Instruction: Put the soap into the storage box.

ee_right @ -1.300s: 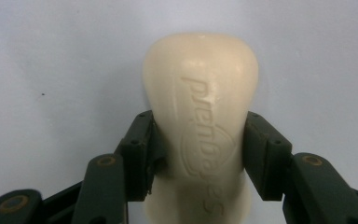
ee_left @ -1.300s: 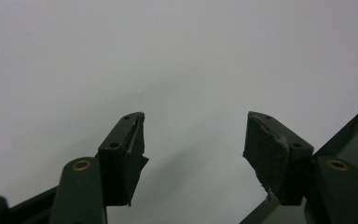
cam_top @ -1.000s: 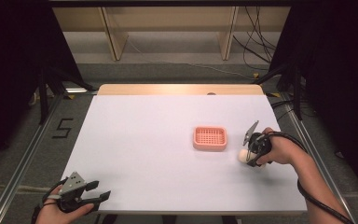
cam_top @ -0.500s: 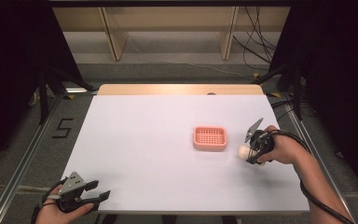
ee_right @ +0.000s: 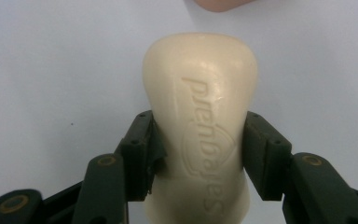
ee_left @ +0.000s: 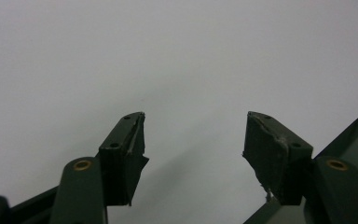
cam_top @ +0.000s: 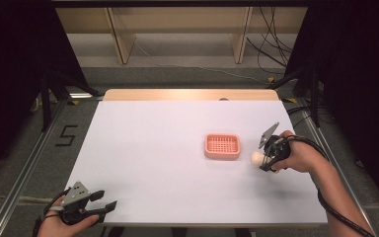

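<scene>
White counter (cam_top: 177, 148) under dark surrounds, right claw (cam_top: 262, 159) clamped on cream soap bar (ee_right: 200, 116) at right of centre, just beside pink soap dish (cam_top: 222, 146), left claw (cam_top: 101, 202) spread apart, lower left corner.

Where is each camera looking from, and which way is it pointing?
High view: above the person's side, looking forward and down on the white table; both forearms, the left gripper and the right gripper.
Left gripper view: rides the left gripper, looking along its open jaws at bare table.
Right gripper view: rides the right gripper, jaws clamping the soap bar.
Shared: the soap and the pink tray appear in the high and right gripper views.
</scene>
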The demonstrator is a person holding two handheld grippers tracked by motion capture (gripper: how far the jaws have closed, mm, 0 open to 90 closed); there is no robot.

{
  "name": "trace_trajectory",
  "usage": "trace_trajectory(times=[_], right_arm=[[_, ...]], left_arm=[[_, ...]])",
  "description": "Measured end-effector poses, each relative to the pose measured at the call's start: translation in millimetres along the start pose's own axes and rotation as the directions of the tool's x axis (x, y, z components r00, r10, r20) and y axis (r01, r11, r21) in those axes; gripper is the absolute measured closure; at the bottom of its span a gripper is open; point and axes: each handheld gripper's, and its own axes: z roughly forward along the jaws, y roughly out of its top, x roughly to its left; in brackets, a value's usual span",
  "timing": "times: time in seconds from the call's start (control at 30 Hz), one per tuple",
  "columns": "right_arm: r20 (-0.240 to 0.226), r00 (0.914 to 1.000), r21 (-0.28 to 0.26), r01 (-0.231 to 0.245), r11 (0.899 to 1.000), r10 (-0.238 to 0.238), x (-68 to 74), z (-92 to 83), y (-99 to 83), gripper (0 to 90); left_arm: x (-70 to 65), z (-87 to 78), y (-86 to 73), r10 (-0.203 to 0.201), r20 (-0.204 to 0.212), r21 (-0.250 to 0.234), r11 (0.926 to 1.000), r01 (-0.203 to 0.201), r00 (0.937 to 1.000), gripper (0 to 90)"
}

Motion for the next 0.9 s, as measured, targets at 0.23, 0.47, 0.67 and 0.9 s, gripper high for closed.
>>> trace_trajectory(times=[0.23, 0.47, 0.67, 0.9], right_arm=[[0.013, 0.9998, -0.026, 0.015, 1.0, -0.015, 0.2, -7.5, 5.1, 50.6], [0.015, 0.9999, -0.062, 0.005, 0.998, -0.004, 0.3, -11.4, 7.4, 50.6], [0.025, 0.9997, -0.042, 0.0, 0.999, 0.001, 0.1, -12.4, 8.2, 50.6], [0.031, 0.9992, -0.044, 0.026, 0.999, -0.024, -4.2, -18.0, 13.7, 50.6]], left_arm=[[-1.8, 0.8, -0.1, -0.022, -0.006, -0.034, 0.9992, 0.022, 0.9997, 37.9], [-1.9, 0.6, 0.0, -0.019, -0.003, -0.038, 0.9991, 0.019, 0.9998, 38.1], [-1.5, -0.1, 0.5, -0.021, -0.002, -0.033, 0.9993, 0.021, 0.9998, 38.1], [0.4, -1.2, 0.8, -0.001, -0.006, -0.013, 0.9999, 0.001, 1.0, 38.2]])
